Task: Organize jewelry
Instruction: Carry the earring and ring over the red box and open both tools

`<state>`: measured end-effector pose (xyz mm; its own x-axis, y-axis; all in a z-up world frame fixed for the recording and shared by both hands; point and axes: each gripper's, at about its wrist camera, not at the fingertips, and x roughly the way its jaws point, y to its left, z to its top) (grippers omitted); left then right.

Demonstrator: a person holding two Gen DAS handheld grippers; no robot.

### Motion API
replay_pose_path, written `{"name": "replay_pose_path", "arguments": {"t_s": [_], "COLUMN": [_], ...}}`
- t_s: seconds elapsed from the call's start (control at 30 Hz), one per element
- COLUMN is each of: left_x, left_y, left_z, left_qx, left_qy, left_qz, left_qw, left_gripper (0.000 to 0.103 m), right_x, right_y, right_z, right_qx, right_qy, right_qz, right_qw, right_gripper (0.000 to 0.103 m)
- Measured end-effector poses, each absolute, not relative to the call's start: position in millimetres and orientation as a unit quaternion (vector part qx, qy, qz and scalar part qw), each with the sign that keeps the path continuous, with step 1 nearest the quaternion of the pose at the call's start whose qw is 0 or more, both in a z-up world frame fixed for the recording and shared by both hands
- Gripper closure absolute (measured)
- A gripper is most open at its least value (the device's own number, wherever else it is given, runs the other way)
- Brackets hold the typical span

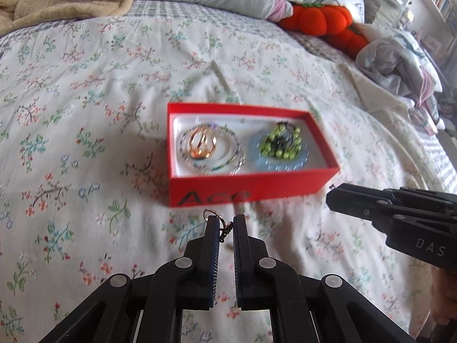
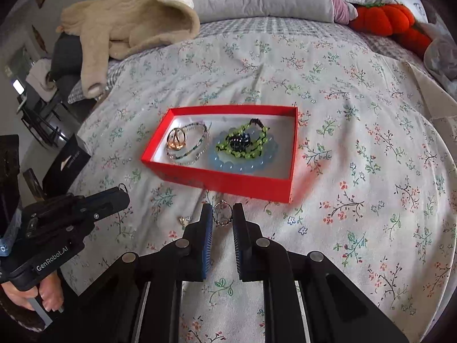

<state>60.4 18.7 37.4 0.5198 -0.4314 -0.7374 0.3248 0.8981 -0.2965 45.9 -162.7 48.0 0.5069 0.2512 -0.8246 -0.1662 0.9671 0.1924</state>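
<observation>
- Left wrist view: left gripper point(image 1: 225, 223) hangs low before the red box point(image 1: 251, 191), fingers nearly together, seemingly pinching a small ring and chain point(image 1: 220, 223). Best carry it level over the rim and let go inside, beside the bracelets point(image 1: 211, 148).
- Right wrist view: right gripper point(image 2: 222, 214) points at the box front, fingers slightly parted around a beaded loop point(image 2: 223, 214) on the bedspread point(image 2: 371, 171); whether it grips, I cannot tell.

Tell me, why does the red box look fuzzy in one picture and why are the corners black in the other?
Left wrist view: the red box and its lettering are smeared, likely motion blur. Right wrist view: the box is sharper, and the dark corners are the fisheye lens edge, which also bends the bedspread into a dome.
</observation>
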Motion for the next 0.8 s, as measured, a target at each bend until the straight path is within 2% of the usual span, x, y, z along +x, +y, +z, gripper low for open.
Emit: {"name": "replay_pose_path", "arguments": {"t_s": [0.3,0.8], "left_x": [88,119], "left_y": [-2,-25], "left_z": [44,24], "left_qx": [-0.079,-0.094], "left_qy": [0.435,0.458], "left_qz": [-0.232,-0.23], "left_qw": [0.866,0.854], "left_gripper": [0.099,0.098], "right_x": [68,98], "right_y": [-174,-188], "right_z": [61,50], "right_qx": [0.072,0.091], "right_qy": [0.479,0.499], "right_qz": [0.103,0.088], "right_qw": [0.869,0.857], "right_gripper": [0.088,0.088]}}
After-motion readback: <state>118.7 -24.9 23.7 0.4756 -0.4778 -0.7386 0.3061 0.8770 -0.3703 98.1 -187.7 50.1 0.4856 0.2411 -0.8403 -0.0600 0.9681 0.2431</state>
